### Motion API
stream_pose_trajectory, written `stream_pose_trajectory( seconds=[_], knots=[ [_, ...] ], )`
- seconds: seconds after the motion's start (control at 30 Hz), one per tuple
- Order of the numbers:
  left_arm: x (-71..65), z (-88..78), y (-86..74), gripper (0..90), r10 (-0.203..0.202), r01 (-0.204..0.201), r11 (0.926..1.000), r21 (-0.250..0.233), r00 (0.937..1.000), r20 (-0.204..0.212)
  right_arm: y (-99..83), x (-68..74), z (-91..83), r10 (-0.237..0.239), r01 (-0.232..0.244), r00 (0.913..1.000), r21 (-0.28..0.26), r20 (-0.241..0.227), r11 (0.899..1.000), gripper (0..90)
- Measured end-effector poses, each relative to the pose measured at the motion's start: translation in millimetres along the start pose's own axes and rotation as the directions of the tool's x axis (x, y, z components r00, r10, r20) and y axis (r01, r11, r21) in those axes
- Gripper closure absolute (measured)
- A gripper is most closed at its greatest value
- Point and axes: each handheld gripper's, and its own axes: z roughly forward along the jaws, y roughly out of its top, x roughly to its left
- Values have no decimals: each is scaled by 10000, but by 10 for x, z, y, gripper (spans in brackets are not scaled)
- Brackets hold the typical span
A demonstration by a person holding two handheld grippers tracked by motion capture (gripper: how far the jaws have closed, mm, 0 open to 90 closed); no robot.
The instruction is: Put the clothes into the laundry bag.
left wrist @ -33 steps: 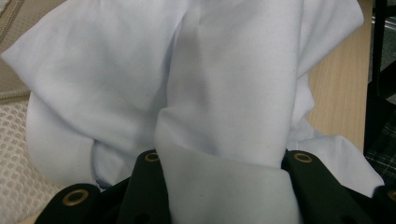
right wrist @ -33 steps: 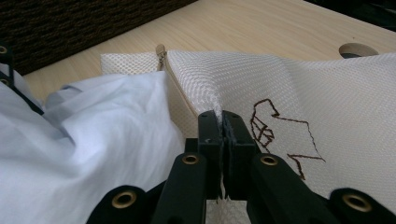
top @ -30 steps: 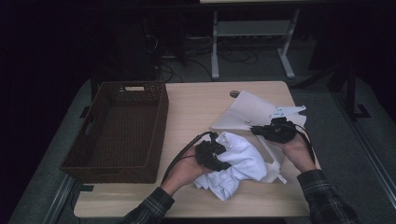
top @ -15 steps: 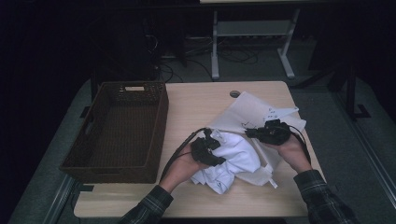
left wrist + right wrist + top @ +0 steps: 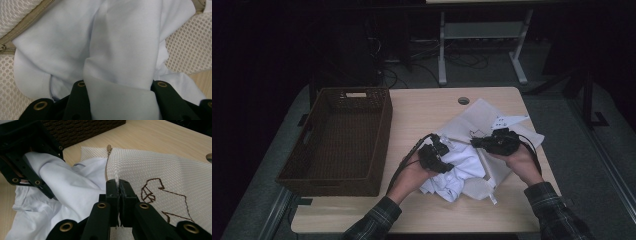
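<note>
A white garment lies bunched on the table, partly inside a white mesh laundry bag with a brown stitched figure. My left gripper is shut on a thick fold of the garment, which fills the space between its jaws. The bag's mesh and its zipper surround that fold. My right gripper is shut on the bag's edge beside the zipper opening, pinching the mesh between its closed jaws. The left gripper holds the garment just in front of that opening.
An empty brown wicker basket stands on the left half of the wooden table, its wall close behind the left gripper. A cable hole sits near the table's far edge. Bare wood lies in front of the cloth.
My right gripper has edged slightly left with the bag's edge, toward the left gripper. The raised mesh flap has settled lower over the garment. The left gripper has barely moved.
</note>
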Motion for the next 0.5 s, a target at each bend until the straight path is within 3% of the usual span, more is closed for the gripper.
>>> stream_pose_trajectory(
  seconds=[0.5],
  knots=[
    [54,270,312,651,-412,419,9991,85,9970,-654,7,-19,-26,103,-102,9999,-167,46,9998,866]
  ],
)
